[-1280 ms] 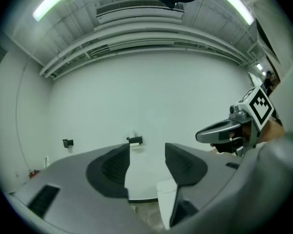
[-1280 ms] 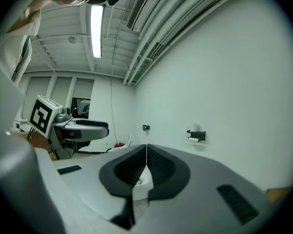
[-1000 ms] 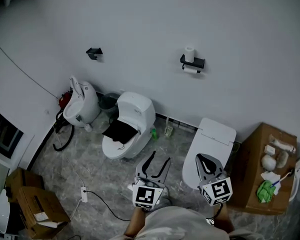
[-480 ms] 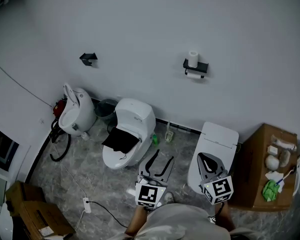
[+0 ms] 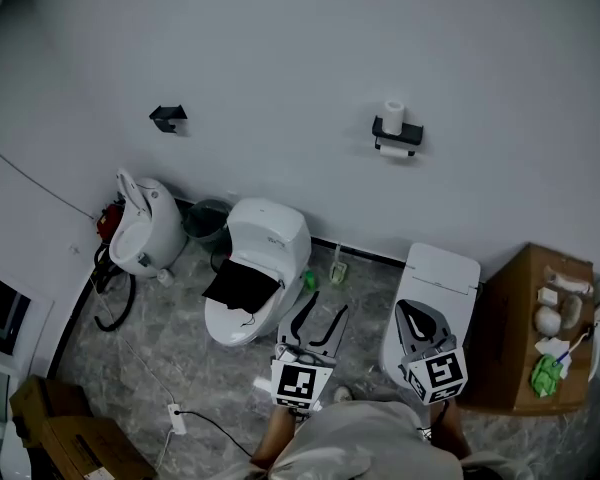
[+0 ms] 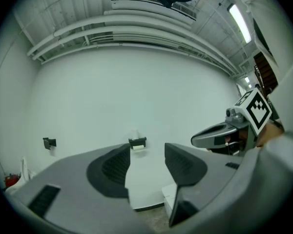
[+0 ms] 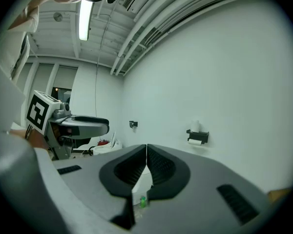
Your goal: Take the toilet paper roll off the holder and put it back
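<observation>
Toilet paper roll [image 5: 391, 151] apparently hangs under holder [image 5: 397, 133]; left claw [image 5: 322, 310] narrowly apart, right claw [image 5: 400, 316] closed.

head view: high, steeply down, far | gripper views: low, level, facing wall [image 5: 280, 48] | shared: holder [image 5: 397, 134], head view's 1 o'clock

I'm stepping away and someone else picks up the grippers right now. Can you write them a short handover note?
Left gripper: jaws apart, empty.
Right gripper: jaws together, empty.
Toilet paper roll stands upright on top of the black wall holder; white paper shows under its shelf. Both grippers are far short of it.
Done: nothing, roll untouched.
Left: reach the holder, lift the roll off, put it back.
</observation>
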`<action>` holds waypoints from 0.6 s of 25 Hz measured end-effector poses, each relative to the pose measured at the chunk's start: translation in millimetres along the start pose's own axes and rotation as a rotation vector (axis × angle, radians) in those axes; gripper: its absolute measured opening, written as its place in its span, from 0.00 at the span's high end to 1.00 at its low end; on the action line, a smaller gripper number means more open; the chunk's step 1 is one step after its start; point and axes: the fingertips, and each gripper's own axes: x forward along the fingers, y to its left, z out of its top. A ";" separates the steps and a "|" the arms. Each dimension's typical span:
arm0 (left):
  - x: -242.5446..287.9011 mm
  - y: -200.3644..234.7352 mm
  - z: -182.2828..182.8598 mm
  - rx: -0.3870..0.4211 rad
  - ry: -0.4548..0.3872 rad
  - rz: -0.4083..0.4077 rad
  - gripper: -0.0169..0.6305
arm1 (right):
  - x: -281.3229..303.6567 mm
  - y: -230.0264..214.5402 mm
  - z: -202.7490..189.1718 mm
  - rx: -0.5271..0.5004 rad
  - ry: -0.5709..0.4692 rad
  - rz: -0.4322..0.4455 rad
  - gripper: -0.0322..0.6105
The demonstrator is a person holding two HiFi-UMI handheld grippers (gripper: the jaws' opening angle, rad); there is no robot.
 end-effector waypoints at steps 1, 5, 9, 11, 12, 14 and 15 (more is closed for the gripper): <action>1.5 3.4 -0.5 -0.004 -0.003 0.001 0.62 | 3.0 0.5 -0.1 -0.002 0.004 -0.001 0.95; 7.8 12.0 -3.2 -0.014 -0.012 0.007 0.62 | 12.9 -2.0 -0.8 -0.015 0.013 -0.002 0.95; 16.3 19.6 -7.6 -0.016 -0.008 0.006 0.62 | 24.8 -5.3 1.8 -0.020 0.002 -0.003 0.95; 22.0 23.5 -7.7 -0.010 -0.007 0.004 0.62 | 30.9 -8.4 2.2 -0.015 0.000 -0.006 0.95; 25.3 25.3 -7.6 -0.008 -0.008 0.004 0.62 | 34.3 -10.5 2.0 -0.013 -0.001 -0.007 0.95; 31.9 28.9 -7.7 -0.004 -0.010 0.005 0.62 | 41.1 -15.0 1.4 -0.011 -0.002 -0.007 0.95; 35.2 30.5 -7.7 -0.003 -0.012 0.006 0.62 | 44.4 -17.1 1.4 -0.010 -0.004 -0.007 0.95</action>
